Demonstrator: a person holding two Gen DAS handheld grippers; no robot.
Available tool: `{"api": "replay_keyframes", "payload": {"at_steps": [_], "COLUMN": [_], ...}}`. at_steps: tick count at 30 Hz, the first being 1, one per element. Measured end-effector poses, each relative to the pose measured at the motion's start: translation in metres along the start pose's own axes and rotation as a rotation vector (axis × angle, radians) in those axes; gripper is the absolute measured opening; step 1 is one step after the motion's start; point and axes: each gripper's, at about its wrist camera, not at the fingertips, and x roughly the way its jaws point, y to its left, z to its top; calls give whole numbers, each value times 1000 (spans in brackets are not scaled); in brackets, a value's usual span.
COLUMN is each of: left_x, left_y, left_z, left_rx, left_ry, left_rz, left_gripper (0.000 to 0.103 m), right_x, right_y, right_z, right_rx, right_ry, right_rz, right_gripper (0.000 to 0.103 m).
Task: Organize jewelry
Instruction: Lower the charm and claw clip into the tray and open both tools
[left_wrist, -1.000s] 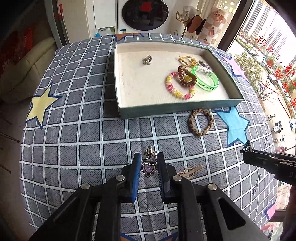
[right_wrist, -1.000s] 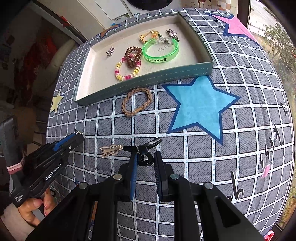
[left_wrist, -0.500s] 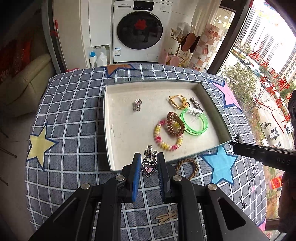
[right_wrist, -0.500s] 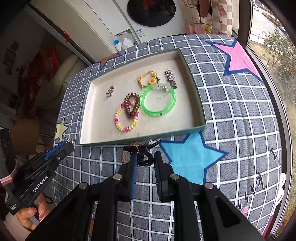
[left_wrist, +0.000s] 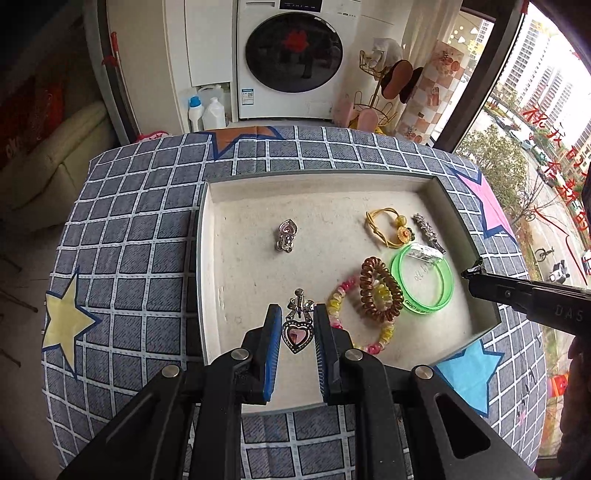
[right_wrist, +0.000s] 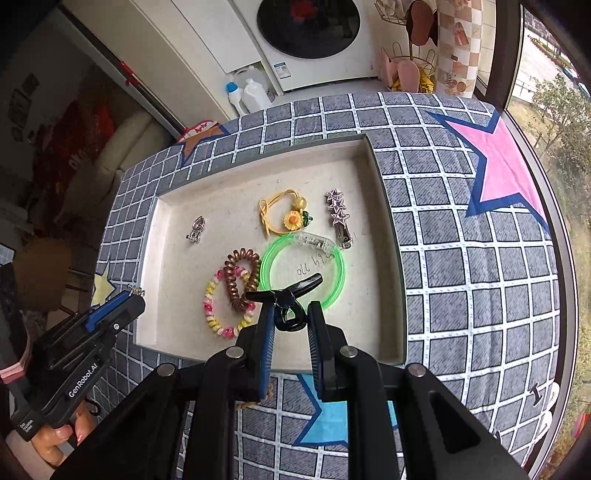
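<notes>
you are mid-carry with both pieces over the tray (left_wrist: 207, 258). your left gripper (left_wrist: 294, 334) is clamped on the heart pendant (left_wrist: 295, 334), which hangs above the tray's bare near-left floor, and your right gripper (right_wrist: 291, 320) pinches the black clip (right_wrist: 286, 295) above the green bangle (right_wrist: 303, 271). next, i judge, lower each onto open lining clear of the beaded bracelet (left_wrist: 354, 325), then let the jaws part.

White lettering on the side of the left tongs (right_wrist: 122, 306) reads "GenRobot.AI". The body of the right tongs (left_wrist: 471, 273) carries the grey letters "DAS", cut off at the frame edge. Red Chinese characters (left_wrist: 546, 147) stick to the window pane, not legible
</notes>
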Motion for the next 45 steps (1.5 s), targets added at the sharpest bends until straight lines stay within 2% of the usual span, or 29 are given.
{"api": "replay_keyframes", "payload": {"at_steps": [16,31,33,37,45], "left_x": [50,63,62,60,50], "left_y": [-3,-11,-13,-16,-18], "left_z": [4,1,1,1,4], "left_rx": [28,75,76,88,85], "left_ry": [54,86,87,84,65], "left_rz": [72,147,149,152,123], "left_gripper": [30,30,30,30,31], "right_x": [56,67,67,66,40], "right_y": [1,1,1,1,-7], "right_z": [18,19,19,19,21], "right_rx": [-42,-52,-49,-44,28], "right_ry": [77,93,95,94,41], "right_rz": [-24,-34,-28,-17,45], "right_gripper": [19,20,23,37,38]}}
